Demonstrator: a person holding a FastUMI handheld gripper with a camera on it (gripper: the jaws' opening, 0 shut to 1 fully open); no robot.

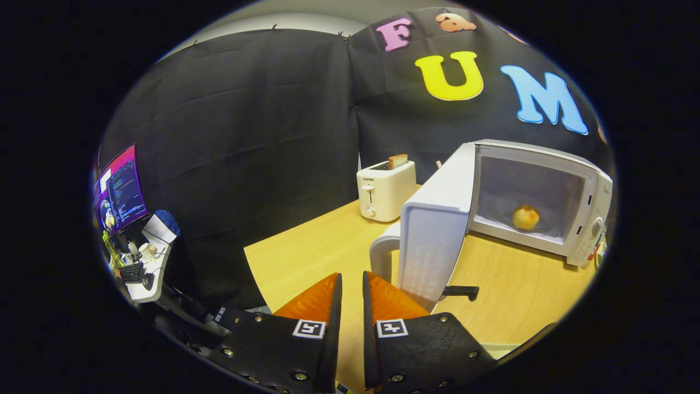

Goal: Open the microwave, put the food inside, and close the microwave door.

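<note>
A white microwave (585,191) stands on the wooden table (306,251) with its door (435,230) swung wide open toward me. Inside its cavity a round yellowish piece of food (525,217) rests on the turntable. The door's curved white handle (381,254) sticks out just ahead of my right finger. My gripper (352,284) sits low over the table's near edge, just short of the handle. Its fingers are nearly together with a narrow gap and nothing between them.
A white toaster (384,190) with a slice of bread in its slot stands at the back of the table, left of the microwave. Beyond the table's left edge are a desk with a lit monitor (119,189), a keyboard and small items.
</note>
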